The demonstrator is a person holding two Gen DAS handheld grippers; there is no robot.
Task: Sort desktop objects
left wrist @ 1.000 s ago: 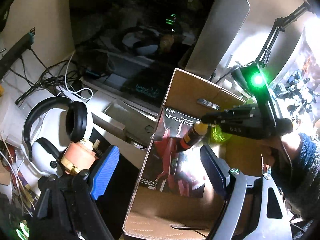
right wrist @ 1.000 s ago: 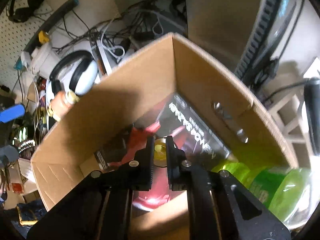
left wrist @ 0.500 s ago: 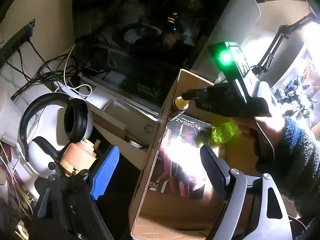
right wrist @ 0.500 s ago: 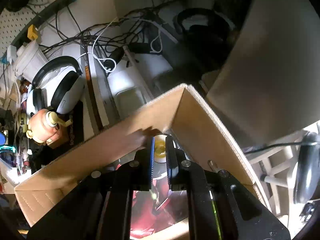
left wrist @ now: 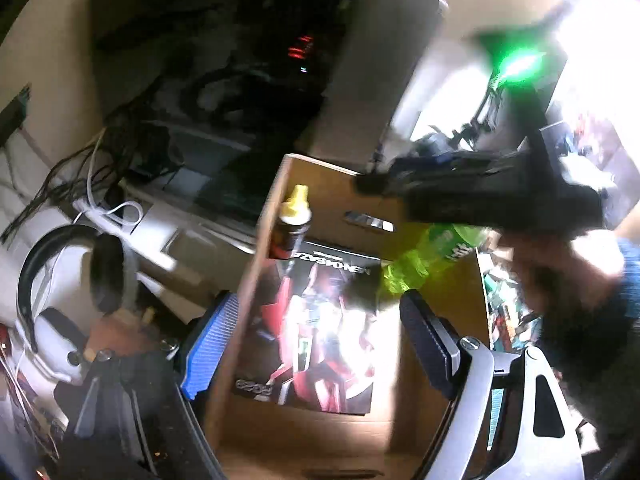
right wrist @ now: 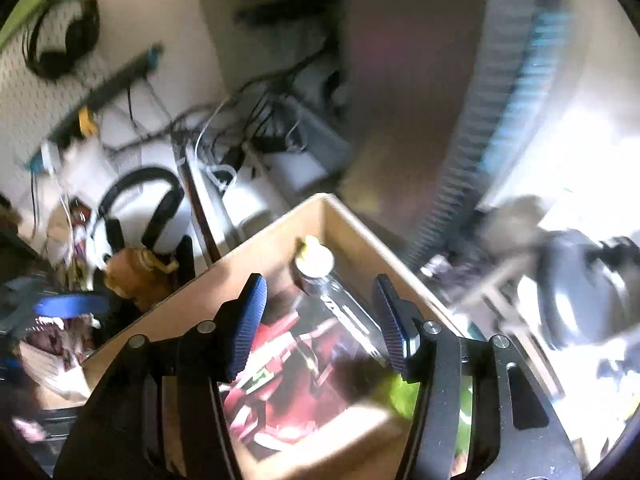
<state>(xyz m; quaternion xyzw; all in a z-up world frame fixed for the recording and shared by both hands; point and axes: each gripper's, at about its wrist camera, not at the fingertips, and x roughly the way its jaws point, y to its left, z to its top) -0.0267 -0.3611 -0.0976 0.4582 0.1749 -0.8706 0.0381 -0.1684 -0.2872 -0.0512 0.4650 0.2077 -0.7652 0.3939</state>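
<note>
Two grippers are hovering over an open cardboard box [left wrist: 320, 184], and both are holding nothing. Seen from the left wrist, the right gripper [left wrist: 362, 182] is reaching in level from the right, gripped by a hand [left wrist: 560, 276] in a dark knitted sleeve, with a green light glowing on top of it. Its own view shows the right gripper [right wrist: 320, 320] with its jaws standing wide apart above the box. The left gripper [left wrist: 316, 344] is also spread wide, its blue pad [left wrist: 208, 348] sitting outside the box's left wall and the other finger inside.

A small dark bottle with a yellow nozzle cap [left wrist: 294, 220] is standing upright in the far left corner of the box, free of either gripper. Beside it, a red-and-black model-kit box [left wrist: 316, 320] is lying flat, its upside-down lettering too blurred to read surely. A green plastic bottle [left wrist: 436, 252] is lying across the box's right side. White headphones [left wrist: 60, 292] are resting outside, to the left.
</note>
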